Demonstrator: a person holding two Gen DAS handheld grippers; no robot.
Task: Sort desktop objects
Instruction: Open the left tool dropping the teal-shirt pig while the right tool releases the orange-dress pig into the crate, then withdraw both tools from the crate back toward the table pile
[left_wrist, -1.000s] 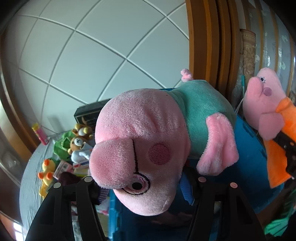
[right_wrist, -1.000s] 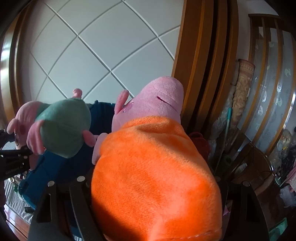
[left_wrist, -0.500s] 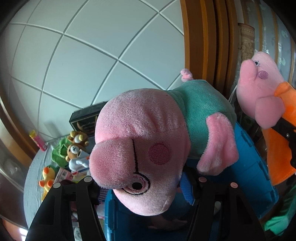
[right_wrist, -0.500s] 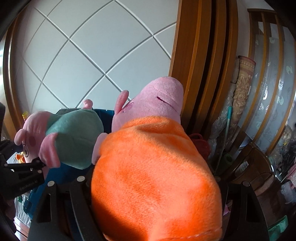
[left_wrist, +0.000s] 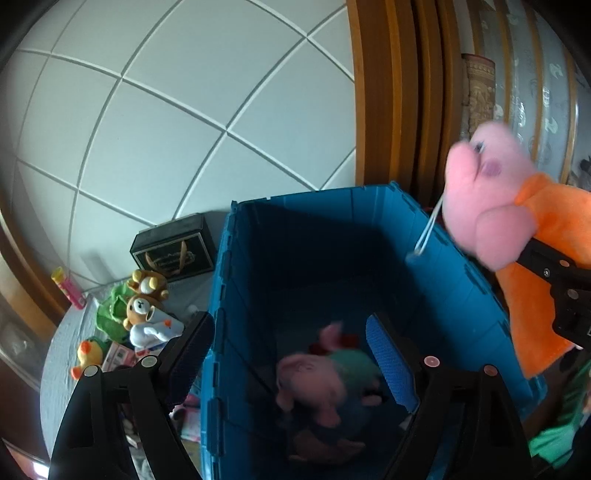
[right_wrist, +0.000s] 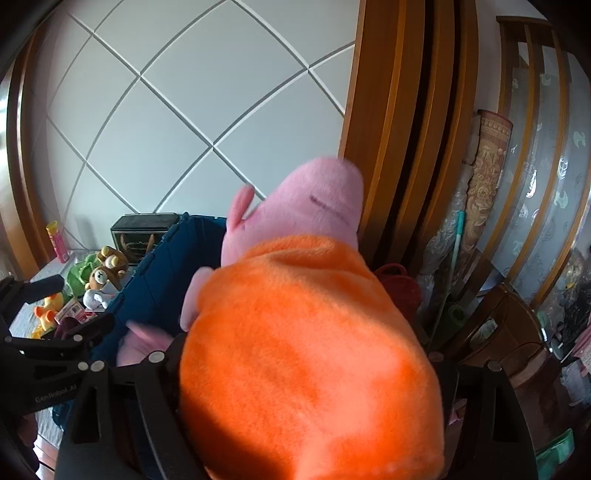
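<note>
Over a deep blue crate (left_wrist: 314, 195), my left gripper (left_wrist: 288, 328) stands open and its jaws are still opening, with nothing between the fingers. Beneath it, a pink pig plush in a green shirt (left_wrist: 325, 376) lies blurred on the crate's floor. My right gripper (right_wrist: 303, 350) holds a pig plush in an orange dress (right_wrist: 303, 332) at the crate's right rim. Its jaws are opening, and the plush still fills the gap between them. From the left wrist this plush (left_wrist: 491, 206) and the right gripper (left_wrist: 554, 280) show at the right edge.
Left of the crate, on the grey table (left_wrist: 55, 369), lie a bear plush (left_wrist: 138, 308), a yellow duck (left_wrist: 86, 356), a pink tube (left_wrist: 66, 288) and several small boxes. Behind them stands a black box (left_wrist: 173, 251). A wooden frame (right_wrist: 391, 110) rises behind the crate.
My left gripper has opened and let go of the green-shirted pig, which has dropped into the blue crate. The orange-dressed pig remains in my right gripper, its head a little lower.
</note>
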